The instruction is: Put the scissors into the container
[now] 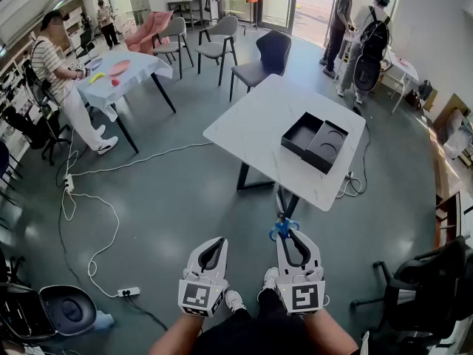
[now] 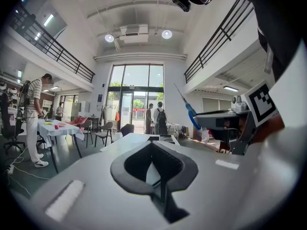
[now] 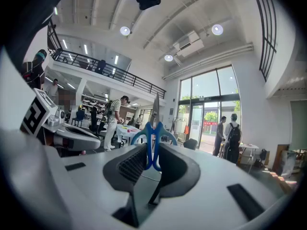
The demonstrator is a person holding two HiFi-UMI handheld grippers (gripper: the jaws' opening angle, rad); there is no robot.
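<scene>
My right gripper (image 1: 286, 235) is shut on the blue handles of the scissors (image 1: 283, 228), held low over the floor in front of the white table (image 1: 251, 128). In the right gripper view the scissors (image 3: 152, 140) stand upright between the jaws of that gripper (image 3: 153, 152), metal blades pointing up. The black container (image 1: 315, 142) lies open on the table's far right part, in two halves side by side. My left gripper (image 1: 214, 245) hangs beside the right one, shut and with nothing in it. In the left gripper view the scissors (image 2: 188, 109) show at the right.
Grey chairs (image 1: 218, 43) and a dark chair (image 1: 266, 58) stand behind the table. A cloth-covered table (image 1: 122, 72) with a person beside it is at the left. White cables and a power strip (image 1: 128, 292) lie on the floor. A black office chair (image 1: 425, 287) is at the right.
</scene>
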